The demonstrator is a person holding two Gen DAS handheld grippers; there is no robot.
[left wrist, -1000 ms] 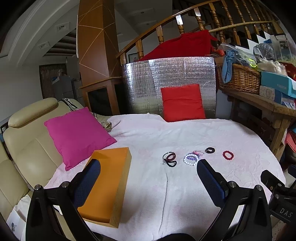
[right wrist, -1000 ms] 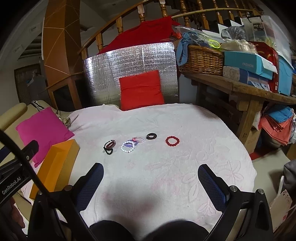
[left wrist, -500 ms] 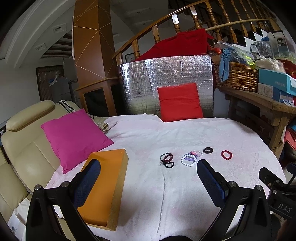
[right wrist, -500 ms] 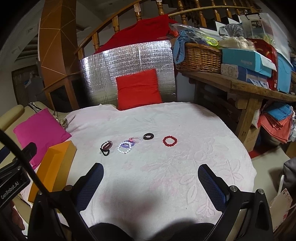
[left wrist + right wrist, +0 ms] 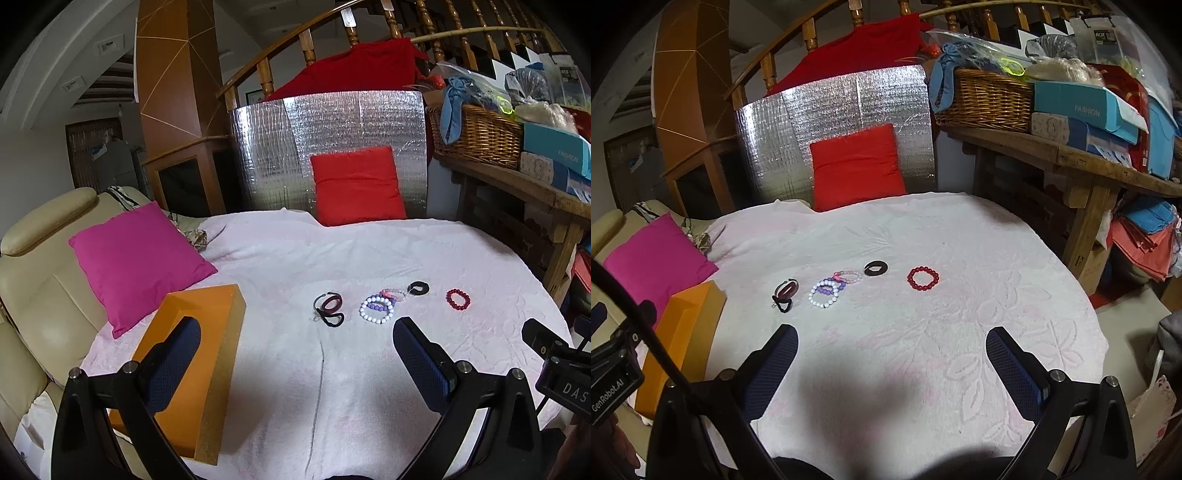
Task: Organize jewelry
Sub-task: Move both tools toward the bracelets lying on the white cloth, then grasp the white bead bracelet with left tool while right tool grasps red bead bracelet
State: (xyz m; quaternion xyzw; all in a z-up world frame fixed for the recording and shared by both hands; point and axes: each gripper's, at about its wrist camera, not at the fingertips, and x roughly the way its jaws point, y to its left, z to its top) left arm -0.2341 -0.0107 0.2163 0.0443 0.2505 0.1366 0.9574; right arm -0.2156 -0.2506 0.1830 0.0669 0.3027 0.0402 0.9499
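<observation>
- Two claws hang over the near part of the white cloth (image 5: pixel 960 240), both released, fingers spread wide and holding nothing.
- Left gripper (image 5: pixel 295 354): the jewelry lies ahead of it, between its 12 and 1 o'clock, apart from the fingertips. The white bead bracelet (image 5: pixel 376 311) is nearest, just beyond the right fingertip (image 5: pixel 417 350).
- Right gripper (image 5: pixel 892 354): the same row lies farther ahead, from 11 to 12 o'clock, with bare cloth between it and the tips.
- Across the row in the right wrist view: a dark band with a black loop (image 5: pixel 785 293), the white bead bracelet (image 5: pixel 823 295) overlapping a purple one, a pink bracelet (image 5: pixel 849 275) touching that pair, a black ring (image 5: pixel 875 267), then the red bead bracelet (image 5: pixel 922 277) set apart at the right end.
- An orange box (image 5: pixel 192 365) lies at the left gripper's 9 o'clock, partly behind its left finger (image 5: pixel 173 362), near the cloth's left edge.
- Open cloth stretches beyond the row toward the red cushion (image 5: pixel 857 166) at 12 o'clock, and to the right of the red bracelet toward 2 o'clock.
- Edges: the cloth rounds off at 3 o'clock, with floor and a wooden bench (image 5: pixel 1082 173) beyond; a pink cushion (image 5: pixel 140 258) and sofa border it at 10 o'clock.
</observation>
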